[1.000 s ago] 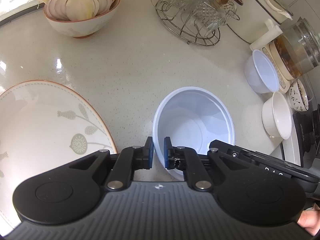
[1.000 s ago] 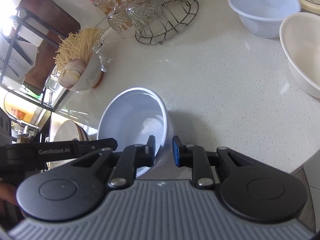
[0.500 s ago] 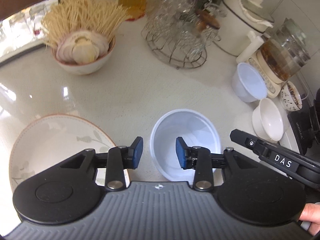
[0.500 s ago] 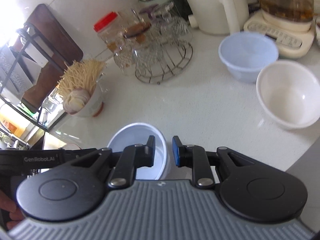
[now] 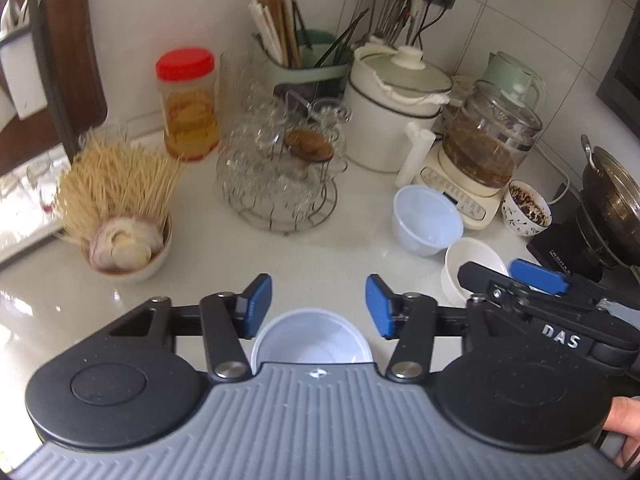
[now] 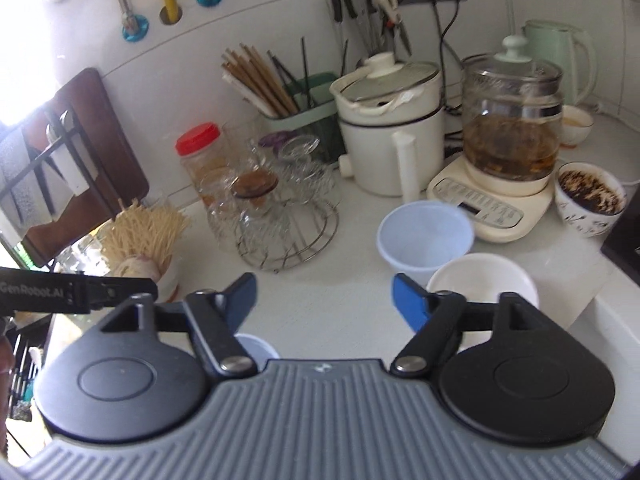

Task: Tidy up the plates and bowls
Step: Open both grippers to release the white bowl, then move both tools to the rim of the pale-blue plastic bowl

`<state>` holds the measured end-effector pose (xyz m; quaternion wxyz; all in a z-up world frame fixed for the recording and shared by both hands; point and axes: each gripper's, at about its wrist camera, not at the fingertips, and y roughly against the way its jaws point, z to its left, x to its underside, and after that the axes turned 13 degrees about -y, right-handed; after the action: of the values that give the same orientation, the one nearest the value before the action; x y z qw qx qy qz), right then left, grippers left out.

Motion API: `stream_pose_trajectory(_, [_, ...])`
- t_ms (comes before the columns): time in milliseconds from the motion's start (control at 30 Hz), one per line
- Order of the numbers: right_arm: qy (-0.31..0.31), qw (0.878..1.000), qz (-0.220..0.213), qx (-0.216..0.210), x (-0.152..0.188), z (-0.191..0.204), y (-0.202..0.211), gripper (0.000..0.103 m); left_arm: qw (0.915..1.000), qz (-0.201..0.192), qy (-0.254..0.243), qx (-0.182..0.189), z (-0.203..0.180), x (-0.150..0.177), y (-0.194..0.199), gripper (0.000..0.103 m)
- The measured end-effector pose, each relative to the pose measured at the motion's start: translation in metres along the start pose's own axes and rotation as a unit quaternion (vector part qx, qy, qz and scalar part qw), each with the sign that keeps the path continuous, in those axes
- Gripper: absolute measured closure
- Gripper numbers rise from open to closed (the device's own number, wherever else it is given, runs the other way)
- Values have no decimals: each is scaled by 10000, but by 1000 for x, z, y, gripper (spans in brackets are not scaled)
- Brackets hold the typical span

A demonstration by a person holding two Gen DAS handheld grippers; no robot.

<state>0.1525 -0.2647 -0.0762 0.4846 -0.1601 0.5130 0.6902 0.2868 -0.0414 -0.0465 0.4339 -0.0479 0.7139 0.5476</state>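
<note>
- Presently, the left gripper (image 5: 318,304) is seen raised above a white speckled stone countertop (image 5: 352,248), its blue-padded fingers (image 5: 256,304) spread wide apart with nothing held between them.
- A pale blue round plastic bowl (image 5: 310,340) is seen standing upright on the countertop just below the left gripper, touched by neither finger.
- The right gripper (image 6: 324,300) is likewise seen with its fingers opened wide and nothing grasped; only a sliver of the same pale blue bowl (image 6: 252,346) is visible beneath its left finger.
- A round wire rack of clear glass cups (image 5: 280,176) is taken as the landmark at the back of the countertop.
- To the right of the rack, a second pale blue plastic bowl (image 5: 426,220) is found, and just beside it, nearer the camera, a white ceramic bowl (image 5: 468,268); whether the two touch cannot be told.
- To the left of the rack, a cream ceramic bowl of dry noodles and sliced onion (image 5: 124,240) is placed.
- Behind the rack, a clear jar with a red lid (image 5: 186,104) and a green holder of chopsticks (image 5: 304,68) are set against the wall.
- Further right of the rack, a white lidded electric pot (image 5: 394,108) and a glass kettle of brown liquid (image 5: 492,136) are seen.
</note>
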Motion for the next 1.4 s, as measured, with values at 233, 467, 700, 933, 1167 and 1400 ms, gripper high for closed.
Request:
stream_pose_trajectory(233, [-124, 9983, -437, 363, -10, -21, 8, 0, 9995, 11, -279, 148, -24, -12, -21, 24])
stream_pose_trajectory(467, [-377, 9967, -398, 596, -16, -49, 0, 0, 9988, 62, -442, 197, -46, -19, -48, 15])
stream_pose_trajectory(700, [-610, 9967, -295, 456, -28, -72, -17, 0, 9988, 213, -405, 173, -48, -25, -87, 14])
stream_pose_trajectory(933, [-740, 9966, -29, 354, -41, -91, -51, 0, 9989, 367, -216, 217, -40, -35, -122, 15])
stream_pose_trajectory(1167, [-1003, 9940, 234, 364, -51, -110, -88, 2, 9975, 607, -67, 355, -38, -50, -159, 15])
stream_pose_trajectory(1400, [-1391, 9889, 337, 392, -57, -131, -116, 23, 9959, 611, -40, 659, -51, -67, -199, 16])
